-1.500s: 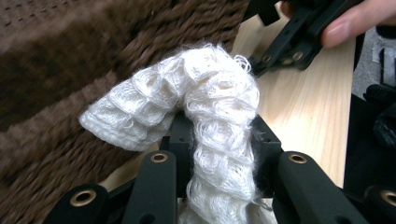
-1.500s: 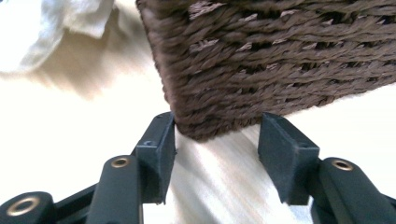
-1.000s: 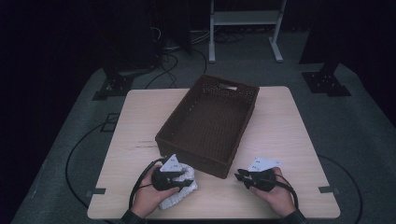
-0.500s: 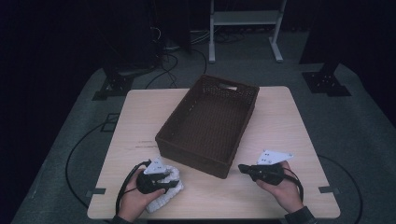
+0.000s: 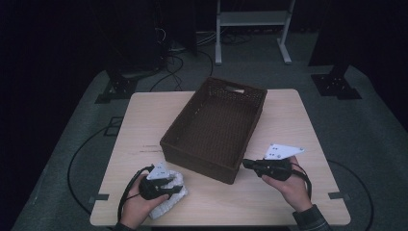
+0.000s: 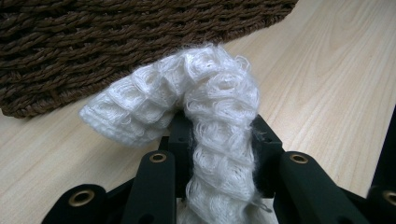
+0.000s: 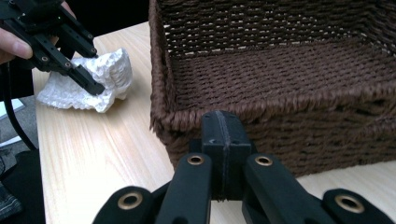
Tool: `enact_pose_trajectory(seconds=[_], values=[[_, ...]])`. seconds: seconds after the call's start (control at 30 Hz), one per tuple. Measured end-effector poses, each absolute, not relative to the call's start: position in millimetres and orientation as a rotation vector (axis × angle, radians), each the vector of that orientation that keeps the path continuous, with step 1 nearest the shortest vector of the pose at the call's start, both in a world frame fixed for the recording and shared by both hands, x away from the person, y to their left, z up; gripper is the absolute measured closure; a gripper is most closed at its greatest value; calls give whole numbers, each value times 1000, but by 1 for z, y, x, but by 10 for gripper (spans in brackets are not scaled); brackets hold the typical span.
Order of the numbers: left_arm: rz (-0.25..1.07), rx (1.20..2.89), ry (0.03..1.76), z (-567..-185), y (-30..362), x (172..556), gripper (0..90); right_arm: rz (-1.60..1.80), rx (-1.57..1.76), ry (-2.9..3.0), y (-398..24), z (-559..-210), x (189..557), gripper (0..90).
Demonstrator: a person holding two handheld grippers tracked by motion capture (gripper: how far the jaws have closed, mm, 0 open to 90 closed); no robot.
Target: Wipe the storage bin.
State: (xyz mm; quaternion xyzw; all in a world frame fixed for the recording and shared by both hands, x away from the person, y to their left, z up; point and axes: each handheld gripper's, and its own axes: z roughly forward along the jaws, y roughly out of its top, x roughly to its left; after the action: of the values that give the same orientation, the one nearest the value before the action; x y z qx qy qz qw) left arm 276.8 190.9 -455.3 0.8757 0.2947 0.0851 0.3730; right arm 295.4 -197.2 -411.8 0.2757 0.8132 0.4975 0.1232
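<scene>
A white waffle-knit cloth (image 5: 168,201) lies bunched on the table near the front left. My left gripper (image 5: 172,188) is shut on it, and a fold (image 6: 219,102) stands up between the jaws. In the right gripper view the cloth (image 7: 105,77) hangs from the left gripper (image 7: 91,84). A dark brown woven basket (image 5: 211,163) stands empty in the middle. My right gripper (image 5: 246,164) is shut on nothing and hovers by the basket's near right corner. Its closed jaws (image 7: 223,128) point at the basket wall (image 7: 280,121).
The light wooden table (image 5: 288,125) has bare wood on both sides of the basket and along the front edge. Cables trail from both grippers off the near edge. A white-framed stand (image 5: 250,19) and dark equipment stand on the floor beyond the table.
My left gripper has shifted left with the cloth, away from the basket. My right gripper has lifted off the table and sits higher beside the basket's near corner.
</scene>
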Motion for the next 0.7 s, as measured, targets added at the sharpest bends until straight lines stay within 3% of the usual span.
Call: enact_pose_trajectory(seconds=[0.7], values=[[216,2246,746,-455,189,276,677,1454,740,2423,-166,-410,306,898]])
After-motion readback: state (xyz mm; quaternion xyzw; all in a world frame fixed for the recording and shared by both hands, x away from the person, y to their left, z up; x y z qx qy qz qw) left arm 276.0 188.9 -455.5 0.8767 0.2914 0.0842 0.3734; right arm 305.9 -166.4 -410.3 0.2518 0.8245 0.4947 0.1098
